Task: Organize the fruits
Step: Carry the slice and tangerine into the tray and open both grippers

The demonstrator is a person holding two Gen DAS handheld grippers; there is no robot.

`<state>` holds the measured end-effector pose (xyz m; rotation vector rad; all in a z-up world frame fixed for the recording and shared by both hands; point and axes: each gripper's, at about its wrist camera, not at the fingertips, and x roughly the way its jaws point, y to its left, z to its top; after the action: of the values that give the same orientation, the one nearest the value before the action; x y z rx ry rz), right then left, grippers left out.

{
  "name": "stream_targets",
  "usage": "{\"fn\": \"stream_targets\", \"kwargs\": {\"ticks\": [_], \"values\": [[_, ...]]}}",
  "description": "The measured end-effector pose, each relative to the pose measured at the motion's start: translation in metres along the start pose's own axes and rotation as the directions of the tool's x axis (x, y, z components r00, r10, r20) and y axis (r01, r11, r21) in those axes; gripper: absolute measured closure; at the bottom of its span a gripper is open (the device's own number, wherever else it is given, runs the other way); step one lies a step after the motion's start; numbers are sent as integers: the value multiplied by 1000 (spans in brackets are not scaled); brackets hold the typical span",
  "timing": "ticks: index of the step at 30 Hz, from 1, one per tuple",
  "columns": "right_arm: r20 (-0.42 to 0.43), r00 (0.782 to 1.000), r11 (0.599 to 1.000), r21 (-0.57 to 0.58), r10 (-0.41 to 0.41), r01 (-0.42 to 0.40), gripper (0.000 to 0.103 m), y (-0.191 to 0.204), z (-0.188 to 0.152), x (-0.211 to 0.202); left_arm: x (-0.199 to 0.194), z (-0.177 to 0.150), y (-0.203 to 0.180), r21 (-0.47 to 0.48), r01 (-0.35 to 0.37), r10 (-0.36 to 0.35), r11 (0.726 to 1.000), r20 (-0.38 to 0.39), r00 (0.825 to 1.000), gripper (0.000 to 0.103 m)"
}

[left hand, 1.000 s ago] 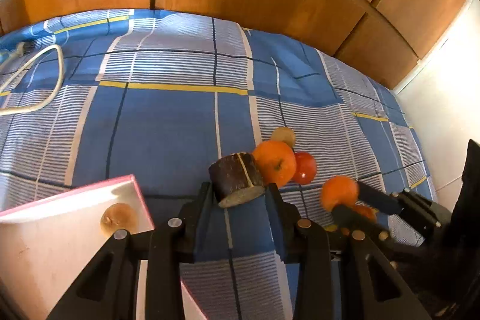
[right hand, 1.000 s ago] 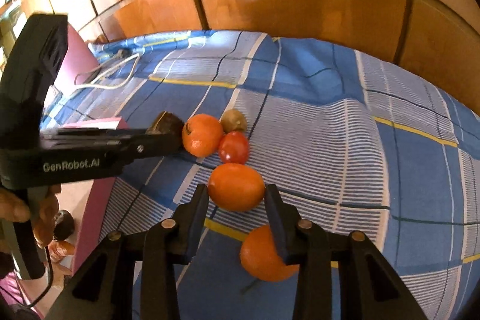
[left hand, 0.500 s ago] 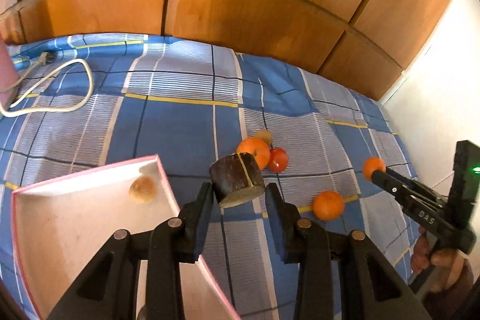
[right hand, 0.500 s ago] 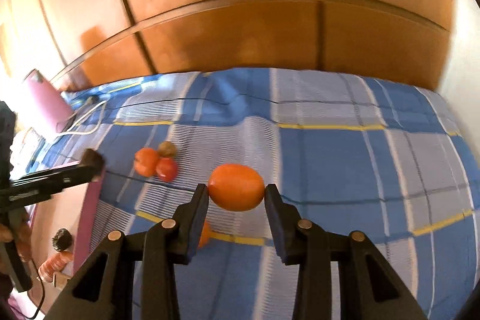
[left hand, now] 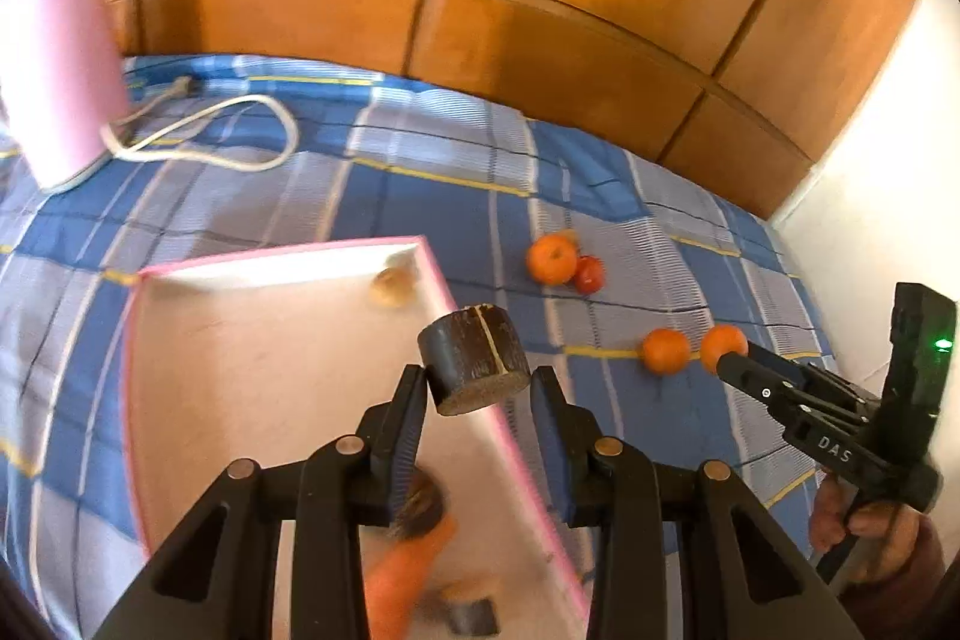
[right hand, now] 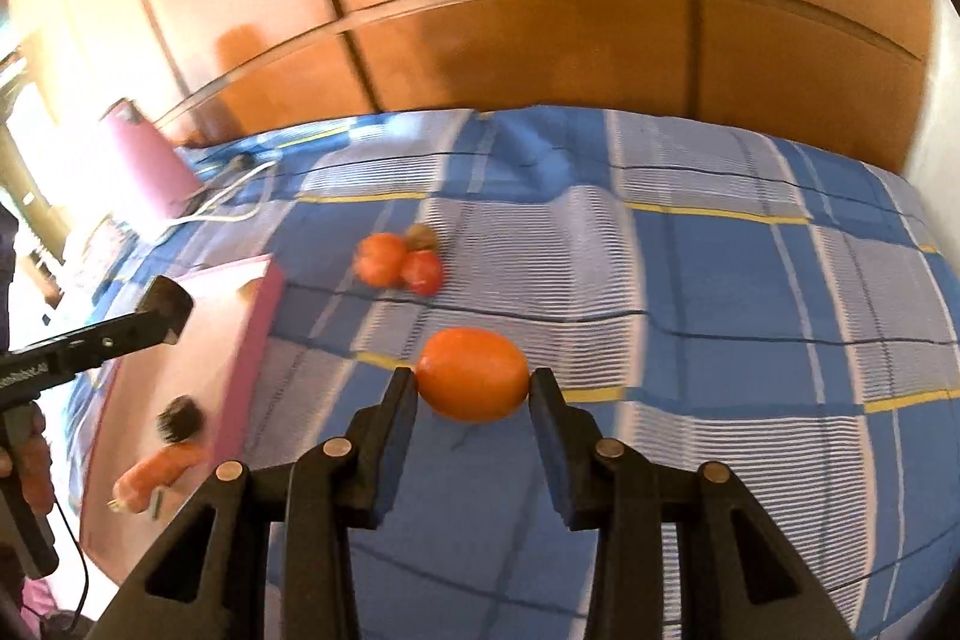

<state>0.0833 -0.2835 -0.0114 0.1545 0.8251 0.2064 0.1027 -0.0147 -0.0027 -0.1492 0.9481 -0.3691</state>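
My left gripper (left hand: 477, 391) is shut on a dark brown cut piece of fruit (left hand: 474, 366), held above the right rim of the pink-edged tray (left hand: 240, 370). My right gripper (right hand: 472, 394) is shut on an orange (right hand: 473, 374), held above the blue checked bedspread (right hand: 720, 310); it also shows in the left wrist view (left hand: 723, 346). An orange (left hand: 551, 259), a tomato (left hand: 589, 274) and a brown fruit (right hand: 422, 237) lie together on the bed. Another orange (left hand: 665, 351) lies apart. The tray holds a brownish fruit (left hand: 389, 285), a dark fruit (left hand: 420, 511) and a carrot-like orange piece (left hand: 402, 574).
A wooden headboard (left hand: 480, 10) runs along the far side. A pink upright object (left hand: 60, 70) and a white cable (left hand: 228, 148) lie at the far left of the bed. A white wall (left hand: 888, 172) is on the right.
Both grippers have lifted and pulled back from the fruit group with their loads. The left gripper has moved left, over the tray's rim. More of the tray's contents show.
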Motion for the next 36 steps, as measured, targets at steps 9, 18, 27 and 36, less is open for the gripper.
{"fn": "stream_targets", "kwargs": {"ticks": [9,18,27,36], "values": [[-38,995,981,-167,95,-100,64,83,-9,5,-35,-36,48,-89,-120,124,989,34,992,67],[-79,987,943,-293,143,-160,64,148,-15,14,-59,-57,60,-123,-152,162,981,70,984,72],[-103,983,927,-332,150,-176,64,181,-10,27,-80,-61,59,-137,-155,172,978,125,977,72],[-121,978,918,-340,171,-203,64,199,-8,35,-89,-67,80,-228,-179,211,957,125,969,60]]}}
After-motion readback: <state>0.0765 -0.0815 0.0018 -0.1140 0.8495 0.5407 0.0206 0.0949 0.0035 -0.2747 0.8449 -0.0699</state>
